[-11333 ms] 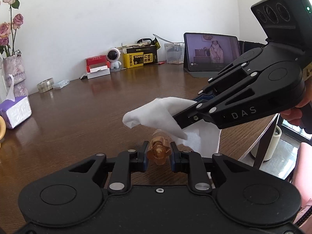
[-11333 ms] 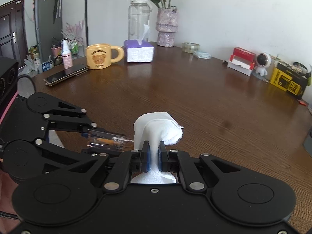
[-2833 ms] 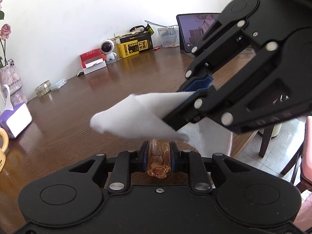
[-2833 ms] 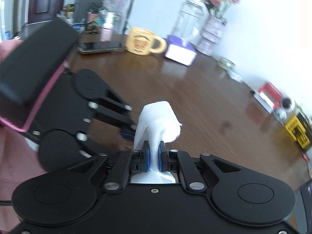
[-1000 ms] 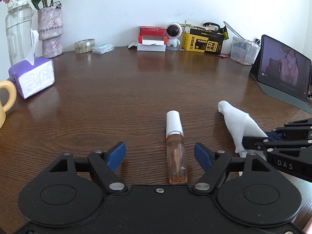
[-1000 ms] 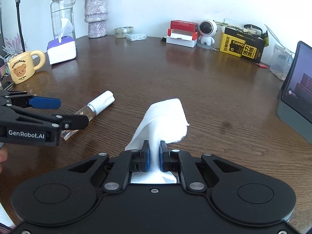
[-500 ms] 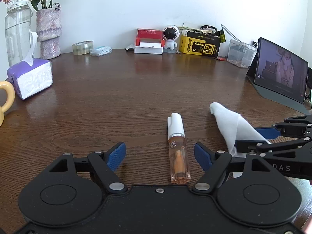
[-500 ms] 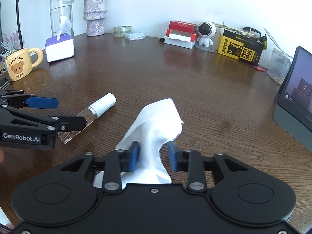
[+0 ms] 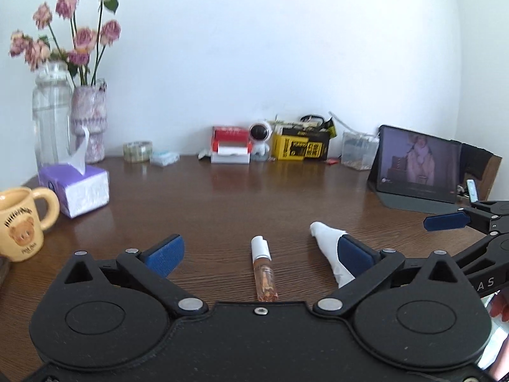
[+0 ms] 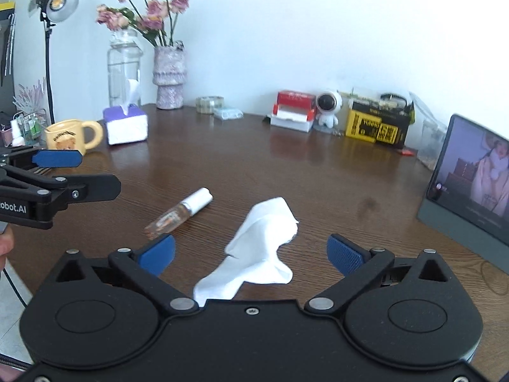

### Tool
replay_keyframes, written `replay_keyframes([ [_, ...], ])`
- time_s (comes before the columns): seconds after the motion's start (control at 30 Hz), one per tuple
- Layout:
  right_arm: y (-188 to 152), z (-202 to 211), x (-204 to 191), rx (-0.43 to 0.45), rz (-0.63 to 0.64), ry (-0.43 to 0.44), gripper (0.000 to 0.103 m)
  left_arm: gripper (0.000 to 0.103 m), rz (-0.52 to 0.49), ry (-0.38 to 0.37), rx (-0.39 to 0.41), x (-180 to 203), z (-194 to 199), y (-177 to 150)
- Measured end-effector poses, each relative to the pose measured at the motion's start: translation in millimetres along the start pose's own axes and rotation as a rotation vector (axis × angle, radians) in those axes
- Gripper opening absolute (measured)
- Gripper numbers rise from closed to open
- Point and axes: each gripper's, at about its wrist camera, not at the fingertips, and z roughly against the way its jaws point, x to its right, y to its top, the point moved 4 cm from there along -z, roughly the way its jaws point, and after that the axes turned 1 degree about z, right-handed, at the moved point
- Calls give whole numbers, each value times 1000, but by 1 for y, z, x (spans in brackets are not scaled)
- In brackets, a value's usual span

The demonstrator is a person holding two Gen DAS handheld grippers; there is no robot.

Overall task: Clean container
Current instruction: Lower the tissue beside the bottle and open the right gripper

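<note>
Bottle [image 9: 263, 273] is lying flat on the worktop [image 9: 286, 197], white cap pointing toward the wall, directly ahead of the left gripper [image 9: 259, 254] and between its spread fingers without touching either. Going from big to small: the brown worktop is carrying everything; a tablet [image 9: 418, 167] is standing at its right edge, showing a video; a vase [image 9: 88, 121] of pink flowers and a clear jar [image 9: 51, 114] are standing at the far left, with a purple tissue box [image 9: 76, 187] and a yellow mug [image 9: 22, 222] nearer. Both grippers are gaping wide and holding nothing. The right gripper [image 10: 251, 251] is hovering over a crumpled white cloth [image 10: 264, 238], which is lying loose on the worktop between its fingers, just right of the bottle and apart from it. In the left view one blue pad is partly hiding the cloth.
</note>
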Motion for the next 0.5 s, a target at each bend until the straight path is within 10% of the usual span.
replay_keyframes([
  [0.5,-41,44,-39,-20,-182,25,103,103,87,41,-41,-30,63,-35],
])
